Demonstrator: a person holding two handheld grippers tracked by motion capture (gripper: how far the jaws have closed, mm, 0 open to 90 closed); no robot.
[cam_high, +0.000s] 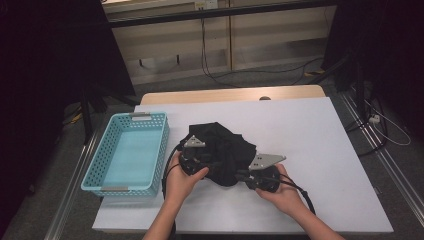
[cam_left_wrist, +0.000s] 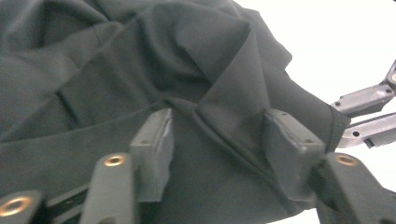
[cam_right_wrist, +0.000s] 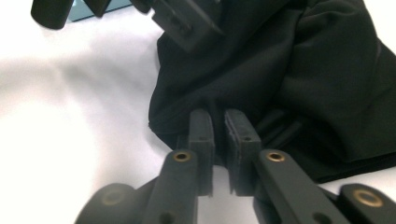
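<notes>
A crumpled black cloth (cam_high: 225, 145) lies in the middle of the white table (cam_high: 320, 130). My left gripper (cam_high: 204, 161) is at its near left side; in the left gripper view its pads (cam_left_wrist: 156, 140) rest on the cloth (cam_left_wrist: 116, 70), set wide apart, and a raised fold stands between them without being squeezed. My right gripper (cam_high: 241, 175) is at the cloth's near right edge. In the right gripper view its pads (cam_right_wrist: 201, 128) stand a narrow slit apart with their tips at the hem of the cloth (cam_right_wrist: 289, 60).
A light-blue perforated basket (cam_high: 107, 150) stands at the table's left edge, close to the left hand. The right gripper's jaws (cam_left_wrist: 369, 109) reach into the left gripper view from the right. Bare white table lies right of and behind the cloth.
</notes>
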